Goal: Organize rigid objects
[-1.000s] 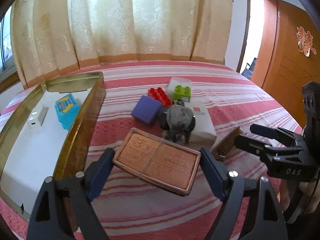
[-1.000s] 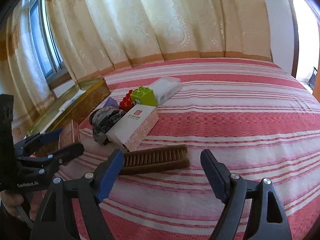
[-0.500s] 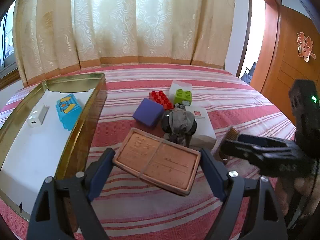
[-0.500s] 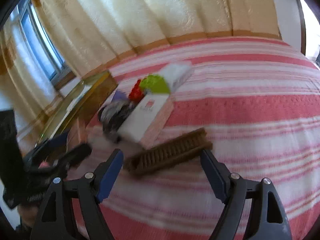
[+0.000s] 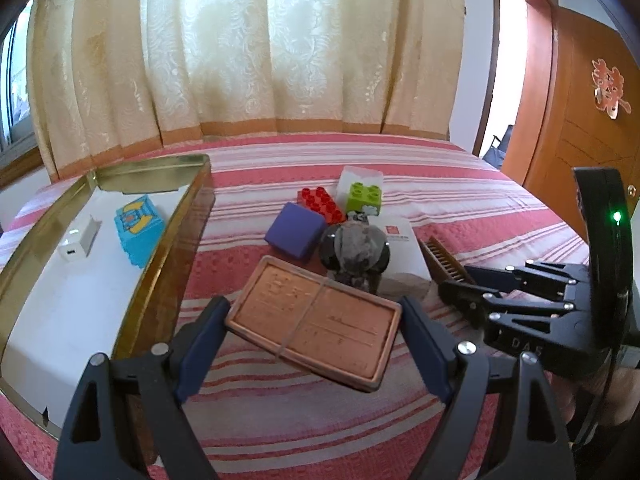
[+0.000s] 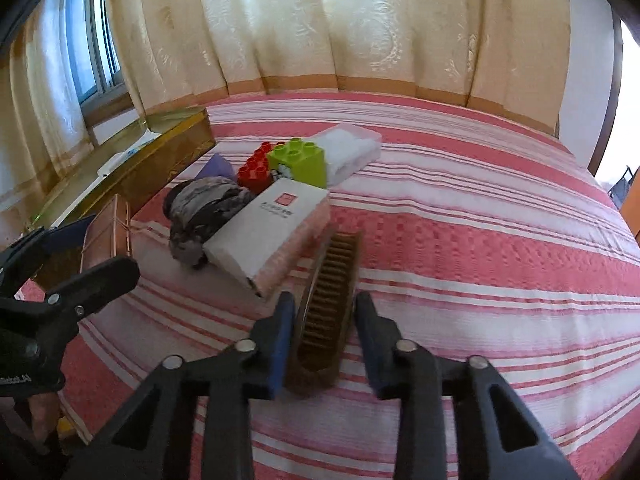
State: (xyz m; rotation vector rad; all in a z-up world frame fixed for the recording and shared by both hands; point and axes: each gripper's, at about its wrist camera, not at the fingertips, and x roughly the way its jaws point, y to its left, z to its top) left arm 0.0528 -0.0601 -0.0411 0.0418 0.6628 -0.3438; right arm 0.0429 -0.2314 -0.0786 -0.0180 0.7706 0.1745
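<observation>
The right tool (image 6: 322, 332) straddles the brown brush (image 6: 330, 304) beside the white box (image 6: 268, 232).

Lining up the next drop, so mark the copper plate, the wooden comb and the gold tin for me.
copper plate (image 5: 316, 314), left wrist view, middle of its embossed top face.
wooden comb (image 6: 330, 300), right wrist view, on its row of teeth.
gold tin (image 5: 168, 264), left wrist view, on its near side wall.
</observation>
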